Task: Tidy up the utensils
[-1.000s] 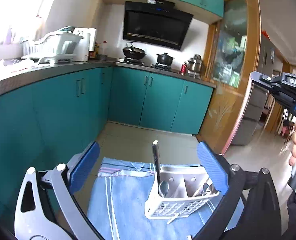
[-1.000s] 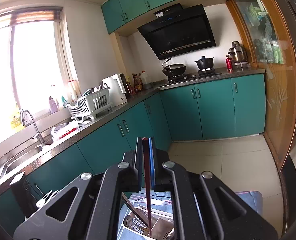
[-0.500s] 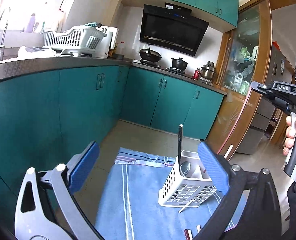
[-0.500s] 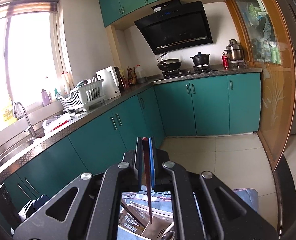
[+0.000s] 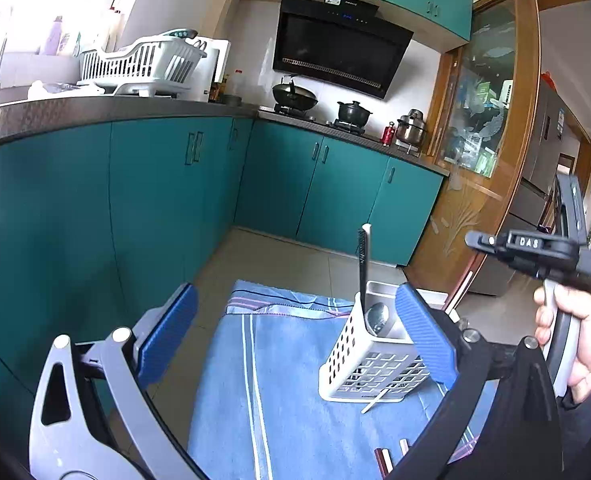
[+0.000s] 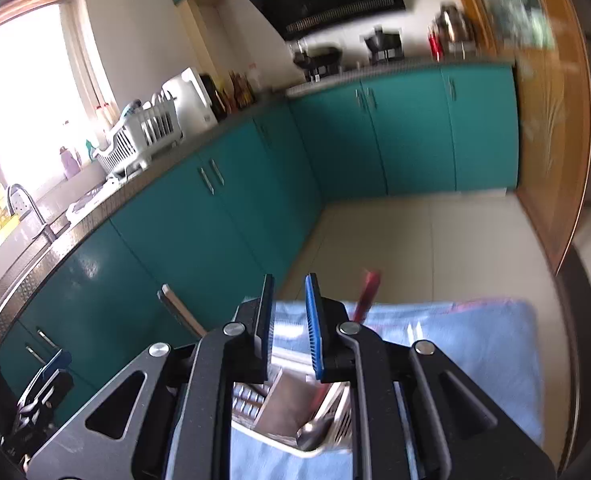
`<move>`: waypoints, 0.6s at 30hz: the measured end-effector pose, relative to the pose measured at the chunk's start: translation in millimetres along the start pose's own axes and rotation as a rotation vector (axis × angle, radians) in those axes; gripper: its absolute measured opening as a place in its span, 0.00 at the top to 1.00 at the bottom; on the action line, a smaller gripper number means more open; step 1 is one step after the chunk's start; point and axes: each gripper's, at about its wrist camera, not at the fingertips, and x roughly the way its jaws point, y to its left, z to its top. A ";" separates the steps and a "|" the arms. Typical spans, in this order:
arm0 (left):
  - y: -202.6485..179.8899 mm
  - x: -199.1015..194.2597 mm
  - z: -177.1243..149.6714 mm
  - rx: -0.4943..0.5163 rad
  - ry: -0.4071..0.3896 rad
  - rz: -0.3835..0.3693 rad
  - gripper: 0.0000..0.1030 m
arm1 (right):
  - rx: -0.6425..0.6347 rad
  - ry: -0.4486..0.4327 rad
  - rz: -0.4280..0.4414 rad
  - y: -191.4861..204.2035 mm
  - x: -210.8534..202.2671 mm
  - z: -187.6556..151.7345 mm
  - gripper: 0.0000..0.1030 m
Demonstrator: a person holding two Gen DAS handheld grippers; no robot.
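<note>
A white slotted utensil caddy (image 5: 369, 364) stands on a blue cloth (image 5: 279, 400). A dark-handled utensil (image 5: 363, 264) and a spoon (image 5: 377, 316) stand in it. My left gripper (image 5: 295, 312) is open and empty, just short of the caddy. My right gripper (image 6: 289, 292) hangs right over the caddy (image 6: 291, 424). Its jaws are opening and nothing is between the pads. A blurred red chopstick (image 6: 365, 294) leans out of the caddy just right of the blue pad. A pale handle (image 6: 179, 308) sticks up on the left.
Teal cabinets (image 5: 155, 208) under a dark counter run along the left and back. A wooden glass door (image 5: 483, 160) is on the right. Two chopstick ends (image 5: 387, 458) lie on the cloth's near edge. A hand (image 5: 575, 320) grips the right gripper's handle.
My right gripper has dropped toward the caddy and tilted down. Its jaws have parted and the red chopstick has left them. The left gripper has sunk a little.
</note>
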 end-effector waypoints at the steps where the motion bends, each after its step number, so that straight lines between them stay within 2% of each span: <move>1: 1.7 -0.1 0.2 -0.003 0.000 0.002 0.05 | 0.016 -0.008 -0.004 -5.3 -1.7 -1.4 0.83; 3: 5.0 -0.3 0.5 -0.011 0.000 0.004 0.05 | 0.050 -0.013 0.010 -13.3 -5.4 -4.4 0.76; 9: 12.1 4.3 -1.1 -0.039 0.016 0.003 0.05 | 0.100 0.018 0.020 -32.6 -3.0 -27.5 0.76; 18: 8.4 7.4 -2.7 -0.023 0.025 0.004 0.05 | 0.193 0.042 0.128 -60.5 17.1 -34.7 0.76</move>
